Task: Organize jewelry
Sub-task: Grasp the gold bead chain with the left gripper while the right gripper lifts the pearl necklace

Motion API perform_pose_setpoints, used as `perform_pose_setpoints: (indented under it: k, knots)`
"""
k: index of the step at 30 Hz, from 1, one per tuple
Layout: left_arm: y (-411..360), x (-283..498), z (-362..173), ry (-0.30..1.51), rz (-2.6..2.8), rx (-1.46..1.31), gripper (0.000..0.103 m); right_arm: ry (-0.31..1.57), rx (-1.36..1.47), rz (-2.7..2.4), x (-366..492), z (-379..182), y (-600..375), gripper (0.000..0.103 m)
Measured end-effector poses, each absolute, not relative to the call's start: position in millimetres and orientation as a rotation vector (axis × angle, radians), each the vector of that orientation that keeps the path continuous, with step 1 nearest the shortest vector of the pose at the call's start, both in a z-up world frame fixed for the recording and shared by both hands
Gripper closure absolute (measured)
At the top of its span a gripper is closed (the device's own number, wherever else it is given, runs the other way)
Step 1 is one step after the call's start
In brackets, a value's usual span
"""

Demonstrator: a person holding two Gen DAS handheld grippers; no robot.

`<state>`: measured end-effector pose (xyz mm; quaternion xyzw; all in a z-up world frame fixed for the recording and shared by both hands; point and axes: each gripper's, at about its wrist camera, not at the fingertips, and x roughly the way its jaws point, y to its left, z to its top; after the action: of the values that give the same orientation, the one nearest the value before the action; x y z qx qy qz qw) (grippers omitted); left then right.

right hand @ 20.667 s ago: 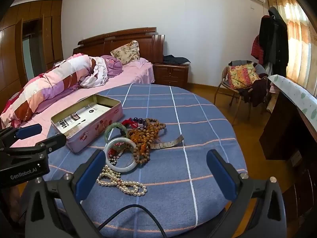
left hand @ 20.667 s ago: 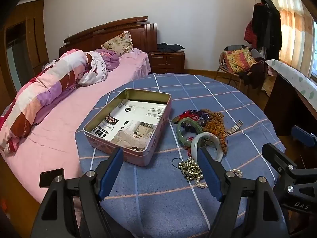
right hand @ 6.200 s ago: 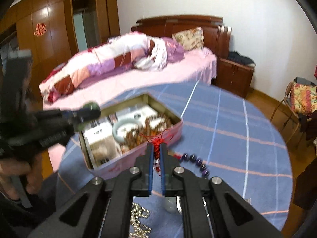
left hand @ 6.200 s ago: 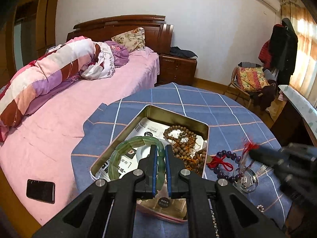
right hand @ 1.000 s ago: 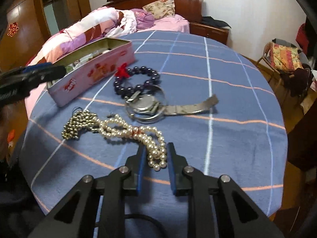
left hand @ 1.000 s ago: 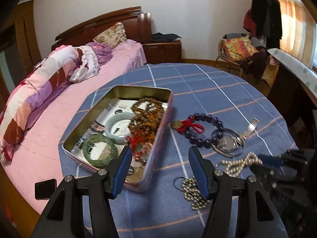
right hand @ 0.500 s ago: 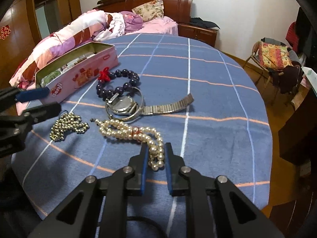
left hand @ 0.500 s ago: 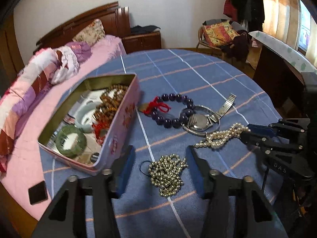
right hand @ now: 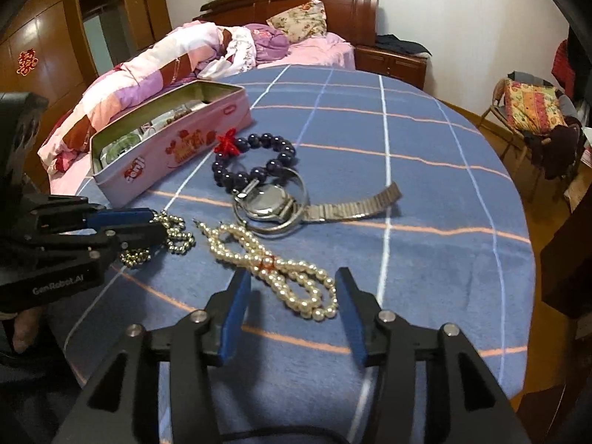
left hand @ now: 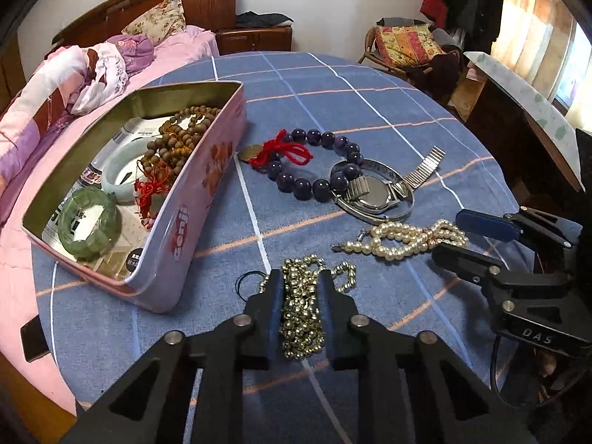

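Tongs on the left (left hand: 300, 288) have just squeezed the gold beads (left hand: 301, 314); right tongs (right hand: 292, 305) have just spread around the pearls (right hand: 281, 277).

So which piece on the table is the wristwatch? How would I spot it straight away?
Start at the pink tin on the blue checked tablecloth. Beside it lies a ring of dark purple beads with a red tassel, and the watch touches that ring. It is the only flat metal disc there, with a ribbed silver strap.
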<state>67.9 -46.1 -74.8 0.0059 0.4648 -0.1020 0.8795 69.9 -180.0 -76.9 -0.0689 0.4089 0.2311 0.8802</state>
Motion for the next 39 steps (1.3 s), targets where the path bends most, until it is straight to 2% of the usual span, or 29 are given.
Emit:
perform_pose_setpoints:
  k: [3, 5, 6, 11, 12, 14, 30, 35, 37, 38, 39]
  knots:
    - [-46, 66, -74, 0.956, -0.214, 0.011, 0.093, 0.874, -0.150, 0.505, 74, -82, -176, 0.054]
    - [-45, 65, -73, 0.950, -0.208, 0.010, 0.094, 0.866, -0.167, 0.506, 72, -82, -175, 0.063]
    - [-45, 65, -72, 0.942, -0.204, 0.010, 0.094, 0.862, -0.191, 0.502, 70, -82, -173, 0.078]
    - [-41, 62, -60, 0.892, -0.200, 0.021, 0.094, 0.848, -0.185, 0.510, 66, -77, -175, 0.087]
    - [-41, 61, -58, 0.882, -0.200, 0.024, 0.094, 0.844, -0.180, 0.513, 64, -74, -177, 0.088]
    - [-40, 60, -54, 0.870, -0.204, 0.021, 0.103, 0.826, -0.171, 0.513, 62, -68, -179, 0.088]
    - [-32, 59, -30, 0.800, -0.228, -0.003, 0.103, 0.694, -0.103, 0.503, 52, -24, -189, 0.088]
    - [-35, 64, -40, 0.843, -0.256, -0.014, 0.103, 0.703, -0.103, 0.504, 53, -29, -187, 0.088]
    - [-41, 66, -46, 0.872, -0.264, 0.007, 0.099, 0.710, -0.106, 0.509, 54, -31, -186, 0.088]
    - [-45, 66, -49, 0.880, -0.266, 0.023, 0.088, 0.710, -0.106, 0.510, 53, -31, -187, 0.088]
    - [-46, 65, -50, 0.883, -0.256, 0.034, 0.068, 0.714, -0.104, 0.512, 54, -33, -186, 0.088]
